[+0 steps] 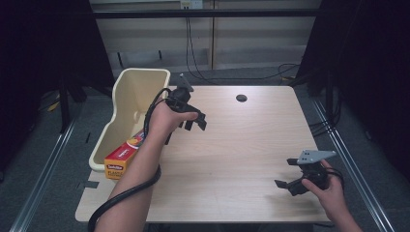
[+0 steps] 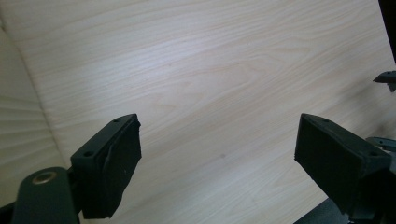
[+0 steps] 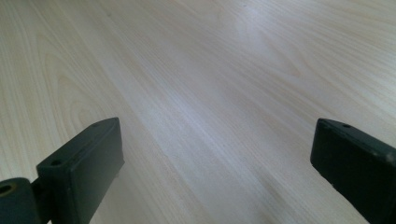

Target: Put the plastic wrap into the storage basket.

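My left gripper (image 1: 194,124) hovers over the left-middle of the light wooden table (image 1: 232,154), just right of a cream plastic bin (image 1: 126,94). In the left gripper view its jaws (image 2: 217,163) stand wide apart with bare wood between them. My right gripper (image 1: 286,173) rests near the table's front right corner, pointing left. In the right gripper view its jaws (image 3: 215,168) are also spread wide over bare tabletop. An orange and yellow box of plastic wrap (image 1: 123,157) lies at the bin's near end, poking past its rim.
The cream bin's wall (image 2: 18,130) runs along the left edge of the left gripper view. A dark round hole (image 1: 241,98) marks the table's far side. Cables trail on the floor behind the table, and metal rails run along both sides.
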The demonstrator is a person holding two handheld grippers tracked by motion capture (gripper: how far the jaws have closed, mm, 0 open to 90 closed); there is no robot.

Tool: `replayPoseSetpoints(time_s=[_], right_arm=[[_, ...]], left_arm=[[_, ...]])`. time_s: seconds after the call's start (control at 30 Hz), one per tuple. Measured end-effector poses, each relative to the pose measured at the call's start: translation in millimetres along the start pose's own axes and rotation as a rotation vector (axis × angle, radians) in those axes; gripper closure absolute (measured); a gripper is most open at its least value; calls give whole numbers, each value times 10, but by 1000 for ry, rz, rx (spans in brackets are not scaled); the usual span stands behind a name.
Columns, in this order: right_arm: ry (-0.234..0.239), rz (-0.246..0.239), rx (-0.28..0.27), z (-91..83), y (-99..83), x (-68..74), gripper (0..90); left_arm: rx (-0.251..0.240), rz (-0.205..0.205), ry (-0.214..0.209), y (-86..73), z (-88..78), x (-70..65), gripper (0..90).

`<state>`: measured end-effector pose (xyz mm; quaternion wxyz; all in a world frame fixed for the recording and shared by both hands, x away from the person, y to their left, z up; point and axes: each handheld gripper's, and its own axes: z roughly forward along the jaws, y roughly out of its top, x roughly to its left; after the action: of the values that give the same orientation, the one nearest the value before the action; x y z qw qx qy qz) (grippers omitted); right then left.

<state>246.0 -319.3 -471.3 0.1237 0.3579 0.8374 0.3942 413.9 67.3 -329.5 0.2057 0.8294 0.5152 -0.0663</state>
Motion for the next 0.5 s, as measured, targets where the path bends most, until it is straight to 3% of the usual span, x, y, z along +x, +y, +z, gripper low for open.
replayPoseSetpoints(time_s=[0.4, 0.5], right_arm=[[-7, -2, 1, -1, 0, -6, 24], [-10, -1, 2, -7, -4, -9, 24]], left_arm=[[2, 18, -26, -48, 209, -45, 137], [-2, 21, -15, -66, 266, -49, 135]])
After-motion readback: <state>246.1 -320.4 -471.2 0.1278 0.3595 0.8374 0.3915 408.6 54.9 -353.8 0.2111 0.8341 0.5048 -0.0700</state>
